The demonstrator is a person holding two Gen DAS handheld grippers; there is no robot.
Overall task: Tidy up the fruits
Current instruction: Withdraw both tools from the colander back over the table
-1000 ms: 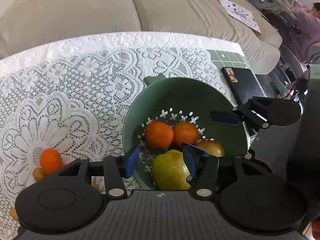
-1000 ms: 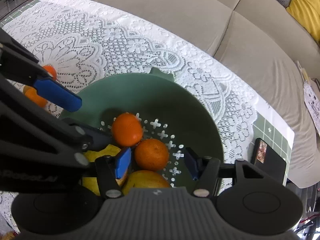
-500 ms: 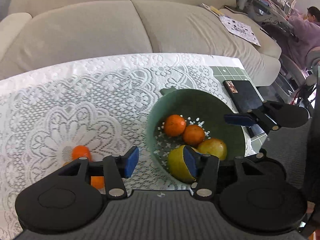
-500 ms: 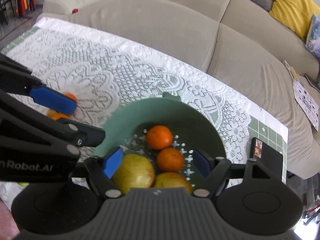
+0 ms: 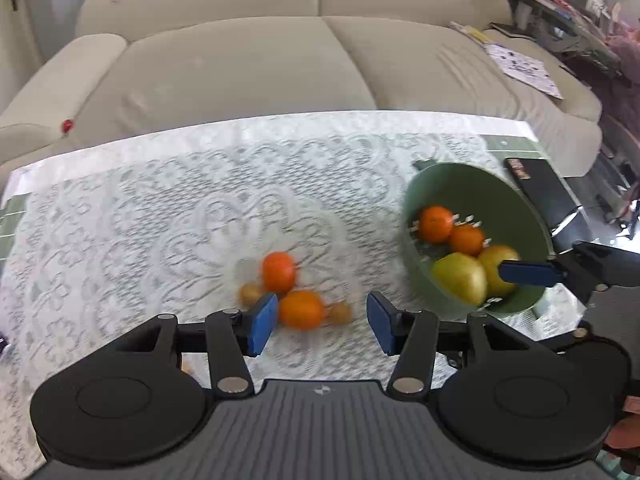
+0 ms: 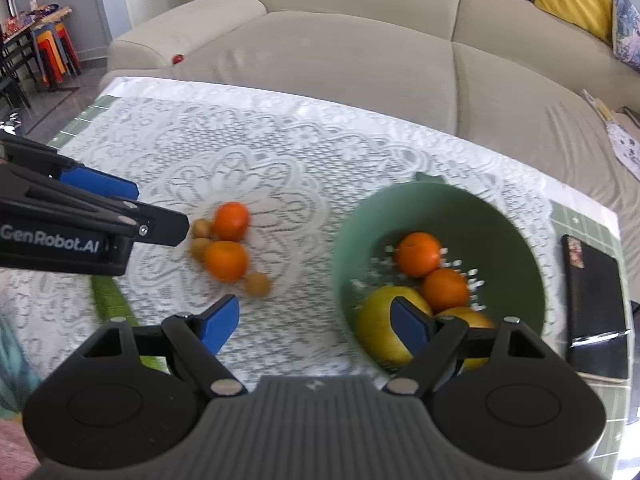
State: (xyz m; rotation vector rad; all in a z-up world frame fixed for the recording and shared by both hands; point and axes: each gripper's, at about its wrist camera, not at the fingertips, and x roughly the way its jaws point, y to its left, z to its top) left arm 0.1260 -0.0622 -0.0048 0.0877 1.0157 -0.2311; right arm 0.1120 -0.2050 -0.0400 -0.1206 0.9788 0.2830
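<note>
A green colander bowl (image 5: 476, 188) (image 6: 472, 208) on the lace cloth holds two oranges (image 5: 435, 223) (image 6: 418, 253) and two yellow-green apples (image 5: 460, 277) (image 6: 376, 328). Two loose oranges (image 5: 301, 309) (image 6: 226, 260) and three small brown fruits (image 5: 340, 313) (image 6: 257, 283) lie on the cloth left of the bowl. My left gripper (image 5: 320, 322) is open and empty, just above the loose oranges. My right gripper (image 6: 316, 320) is open and empty, raised over the bowl's left rim. Each gripper shows in the other's view.
A beige sofa (image 5: 248, 64) runs behind the table. A black phone or case (image 6: 594, 296) lies right of the bowl near the table's edge. Something green (image 6: 108, 300) lies on the cloth at the lower left in the right wrist view.
Both grippers have risen and drawn back from the bowl. The left one swung left to the loose oranges. Both jaws opened wider.
</note>
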